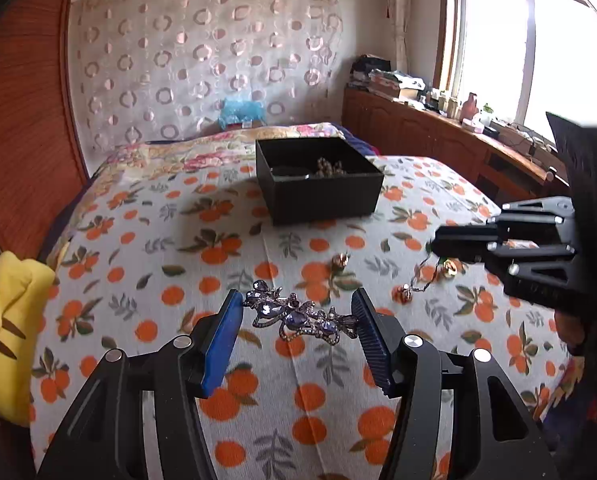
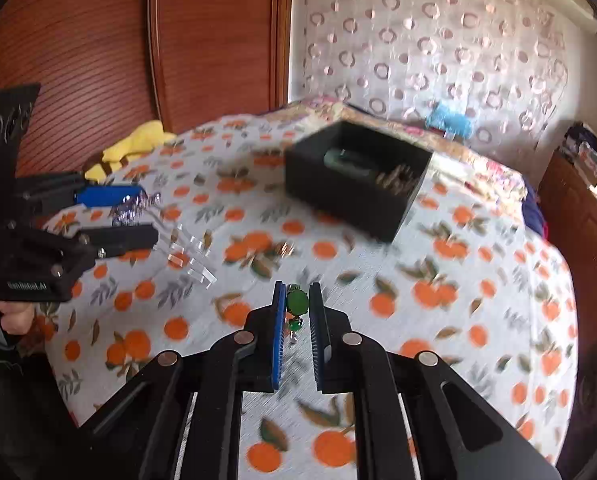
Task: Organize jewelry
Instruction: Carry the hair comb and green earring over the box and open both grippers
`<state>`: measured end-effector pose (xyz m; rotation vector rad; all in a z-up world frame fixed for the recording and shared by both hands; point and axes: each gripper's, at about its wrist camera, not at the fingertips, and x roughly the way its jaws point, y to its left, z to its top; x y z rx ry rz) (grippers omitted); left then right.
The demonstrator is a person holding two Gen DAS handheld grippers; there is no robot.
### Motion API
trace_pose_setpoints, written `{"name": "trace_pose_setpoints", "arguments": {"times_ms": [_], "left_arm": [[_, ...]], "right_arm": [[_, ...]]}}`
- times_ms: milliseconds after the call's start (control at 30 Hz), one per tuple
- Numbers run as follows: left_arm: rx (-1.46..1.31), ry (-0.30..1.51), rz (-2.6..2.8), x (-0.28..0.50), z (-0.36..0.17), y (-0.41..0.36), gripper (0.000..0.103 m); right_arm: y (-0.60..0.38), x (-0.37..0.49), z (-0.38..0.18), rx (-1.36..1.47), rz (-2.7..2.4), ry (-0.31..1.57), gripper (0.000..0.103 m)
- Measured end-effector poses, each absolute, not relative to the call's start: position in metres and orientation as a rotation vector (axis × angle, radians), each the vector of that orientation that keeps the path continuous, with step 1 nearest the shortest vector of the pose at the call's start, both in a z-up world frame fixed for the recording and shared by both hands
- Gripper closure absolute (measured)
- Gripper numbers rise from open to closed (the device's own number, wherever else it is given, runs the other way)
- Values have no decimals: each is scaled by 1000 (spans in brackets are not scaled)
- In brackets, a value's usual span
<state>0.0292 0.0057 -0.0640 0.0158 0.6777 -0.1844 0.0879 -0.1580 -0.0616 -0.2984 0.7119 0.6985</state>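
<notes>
My left gripper (image 1: 298, 312) is shut on a purple jewelled hair clip (image 1: 298, 314), held across its ends above the bed; it also shows in the right wrist view (image 2: 134, 204). My right gripper (image 2: 297, 300) is shut on a green stone necklace (image 2: 297, 303); its chain (image 1: 422, 276) with small gold pieces trails on the bedspread below that gripper (image 1: 438, 240). A black open box (image 1: 318, 178) with a bangle and a brown chain inside stands further back on the bed (image 2: 358, 180).
The bed has an orange-print spread (image 1: 178, 260). A small gold piece (image 1: 340, 260) lies on it. A clear acrylic stand (image 2: 190, 256) lies near the left gripper. A yellow plush (image 1: 10, 332) sits at the left edge. Wooden cabinets (image 1: 418, 132) run under the window.
</notes>
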Motion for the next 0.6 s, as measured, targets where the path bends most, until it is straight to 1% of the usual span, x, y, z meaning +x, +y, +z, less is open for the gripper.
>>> {"name": "trace_pose_setpoints", "arguments": {"times_ms": [200,233,267,600], "left_arm": [[17,648,-187,37,-52,5,49],[17,645,-187,37,-51,4,53],[19,643,-189,39,-49,4,59],[21,632,-187,50,-40,1,59]], "right_arm": [[-162,108,-38,-272,687,669,90],[-162,111,-36,-270,687,666,90],[-162,114,-33,-267,685,661,90],[-162,132,-8,-248,677,615,90]]}}
